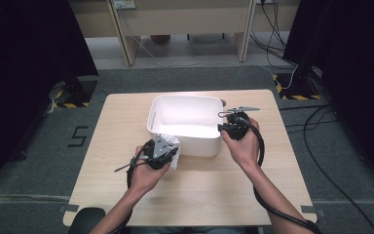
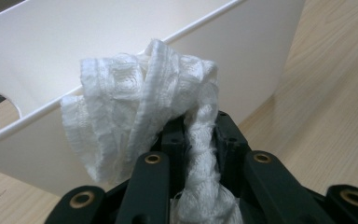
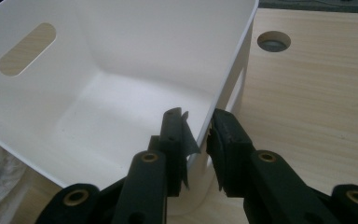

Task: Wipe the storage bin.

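Our left hand-held gripper (image 1: 168, 155) clenches the white cloth (image 2: 140, 112) beside the white bin (image 1: 187, 141); our right hand-held gripper (image 3: 198, 135) pinches its wall. Pale wooden table (image 1: 199, 195), grey carpet (image 1: 24, 165).

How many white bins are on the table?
1. The white bin sits in the middle of the wooden table. The right gripper clamps its side wall, and the left gripper holds a white cloth by its near rim.
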### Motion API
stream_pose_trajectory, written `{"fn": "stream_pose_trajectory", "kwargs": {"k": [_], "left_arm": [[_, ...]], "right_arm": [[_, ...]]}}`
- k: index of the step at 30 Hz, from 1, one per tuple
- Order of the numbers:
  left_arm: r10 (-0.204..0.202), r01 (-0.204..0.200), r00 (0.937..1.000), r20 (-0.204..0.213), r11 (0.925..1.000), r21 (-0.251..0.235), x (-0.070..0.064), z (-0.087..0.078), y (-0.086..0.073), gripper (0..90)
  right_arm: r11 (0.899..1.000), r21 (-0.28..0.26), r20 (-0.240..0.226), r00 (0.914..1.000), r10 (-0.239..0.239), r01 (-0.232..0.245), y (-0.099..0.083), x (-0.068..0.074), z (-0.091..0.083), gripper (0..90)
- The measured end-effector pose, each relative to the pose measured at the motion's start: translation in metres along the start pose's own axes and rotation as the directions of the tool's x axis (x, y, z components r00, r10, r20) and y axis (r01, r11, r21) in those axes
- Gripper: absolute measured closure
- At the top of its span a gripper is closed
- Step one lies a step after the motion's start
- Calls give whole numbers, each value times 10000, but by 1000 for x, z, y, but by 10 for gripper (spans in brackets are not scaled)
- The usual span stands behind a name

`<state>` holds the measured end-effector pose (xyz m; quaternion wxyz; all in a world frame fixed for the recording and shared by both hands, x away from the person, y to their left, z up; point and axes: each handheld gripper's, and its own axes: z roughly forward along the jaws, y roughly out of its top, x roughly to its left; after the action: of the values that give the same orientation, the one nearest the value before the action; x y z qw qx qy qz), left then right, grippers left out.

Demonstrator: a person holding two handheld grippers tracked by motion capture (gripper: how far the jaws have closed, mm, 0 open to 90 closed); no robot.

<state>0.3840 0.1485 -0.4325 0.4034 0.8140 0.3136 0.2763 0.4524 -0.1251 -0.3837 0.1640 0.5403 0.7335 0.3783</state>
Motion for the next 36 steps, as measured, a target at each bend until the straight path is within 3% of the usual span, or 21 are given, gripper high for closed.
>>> {"fn": "stream_pose_trajectory", "kwargs": {"k": [14, 16, 18, 22, 36], "left_arm": [[259, -258, 9996, 106, 9996, -126, -6, 4, 7, 772], [128, -127, 9998, 144, 9999, -116, -8, 4, 8, 772], [299, -297, 9995, 137, 9994, -160, -9, 4, 9, 772], [202, -199, 9996, 189, 9997, -121, -10, 5, 10, 772], [322, -322, 9995, 46, 9994, -135, -13, 7, 5, 772]], "right_arm": [[10000, -22, 16, 10000, 20, -20, 0, 0, 0, 755], [10000, -21, 12, 10000, 20, -20, 0, 0, 0, 755], [10000, -20, 14, 10000, 22, -22, 0, 0, 0, 755], [10000, -7, 15, 10000, 11, -11, 0, 0, 0, 755], [10000, -35, 19, 10000, -48, 48, 0, 1, 0, 753]]}}
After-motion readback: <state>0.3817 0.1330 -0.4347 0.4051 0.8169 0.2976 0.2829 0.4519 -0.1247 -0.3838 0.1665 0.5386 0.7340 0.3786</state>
